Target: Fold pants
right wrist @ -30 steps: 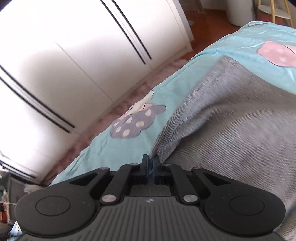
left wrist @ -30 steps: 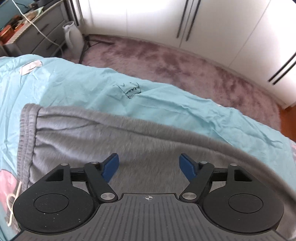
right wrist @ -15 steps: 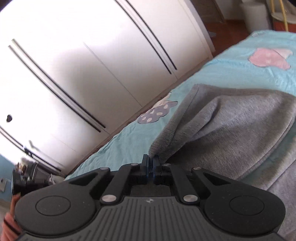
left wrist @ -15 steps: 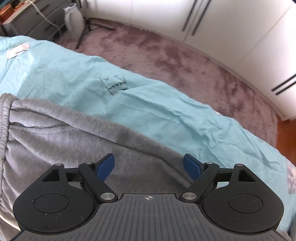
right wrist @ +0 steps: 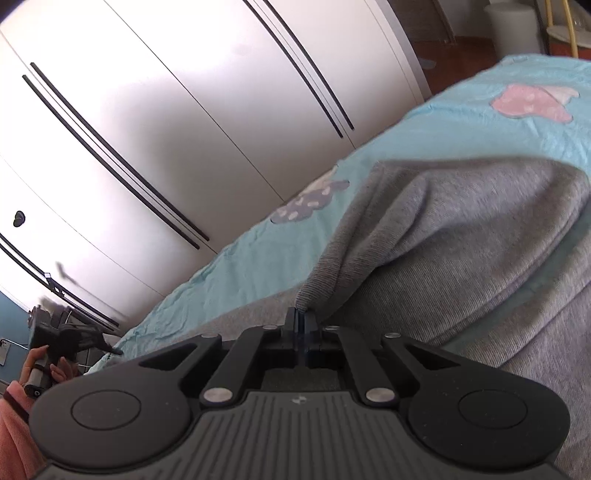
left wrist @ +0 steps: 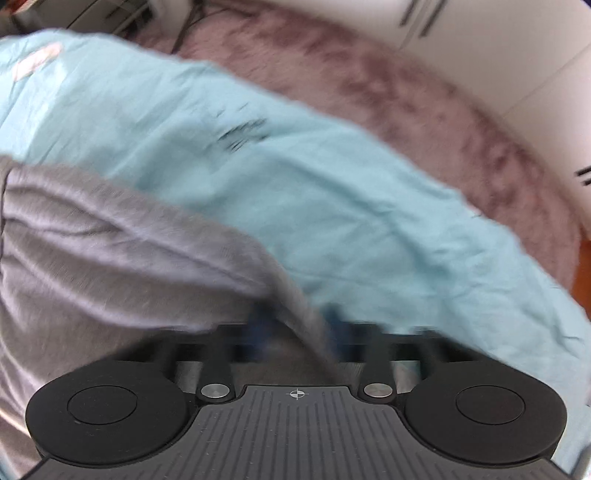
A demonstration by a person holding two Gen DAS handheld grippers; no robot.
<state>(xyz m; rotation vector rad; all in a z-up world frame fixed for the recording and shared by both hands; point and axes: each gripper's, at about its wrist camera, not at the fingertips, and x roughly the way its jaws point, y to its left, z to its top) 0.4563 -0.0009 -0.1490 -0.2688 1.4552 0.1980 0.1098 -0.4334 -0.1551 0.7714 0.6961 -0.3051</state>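
Observation:
Grey sweatpants (left wrist: 110, 258) lie on a teal bedsheet (left wrist: 332, 206). In the left wrist view my left gripper (left wrist: 295, 328) is blurred by motion; its blue fingers stand close on either side of a raised edge of the grey cloth. In the right wrist view my right gripper (right wrist: 301, 321) is shut on a fold of the grey pants (right wrist: 461, 236) and holds it lifted, so the cloth drapes back over the rest of the pants. The left gripper (right wrist: 70, 339) also shows at the far left there, held in a hand.
A mauve shaggy rug (left wrist: 424, 96) lies beyond the bed edge. White wardrobe doors (right wrist: 184, 110) with black handles stand past the bed. The sheet has pink (right wrist: 532, 103) and grey spotted (right wrist: 306, 203) prints. A white bin (right wrist: 513, 26) stands on the wood floor.
My left gripper's fingers have closed in from wide open onto the pants' edge and the view has blurred. My right gripper has carried its lifted fold further over the pants.

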